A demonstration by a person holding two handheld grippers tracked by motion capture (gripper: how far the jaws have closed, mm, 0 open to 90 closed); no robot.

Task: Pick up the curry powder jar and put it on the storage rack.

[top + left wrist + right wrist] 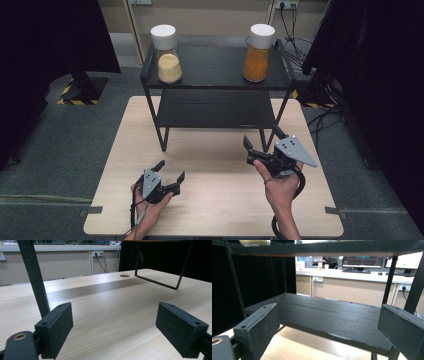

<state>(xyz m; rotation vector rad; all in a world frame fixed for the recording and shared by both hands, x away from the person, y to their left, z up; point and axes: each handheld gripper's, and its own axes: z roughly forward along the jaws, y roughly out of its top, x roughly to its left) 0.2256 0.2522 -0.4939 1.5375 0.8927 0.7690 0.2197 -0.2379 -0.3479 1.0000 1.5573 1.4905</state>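
both my grippers are spread and empty. the right gripper (264,141) sits just before the rack (215,107), nearer its jars; the left gripper (170,171) farther back.

Overhead view; claw-level views facing rack (215,85)

A lab: monitors (362,261) on a counter (352,275), black curtains (45,35).

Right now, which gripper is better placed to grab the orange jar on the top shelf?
Probably the right gripper: it hangs open near the rack's right legs, below the orange jar. The left gripper sits farther back and left.
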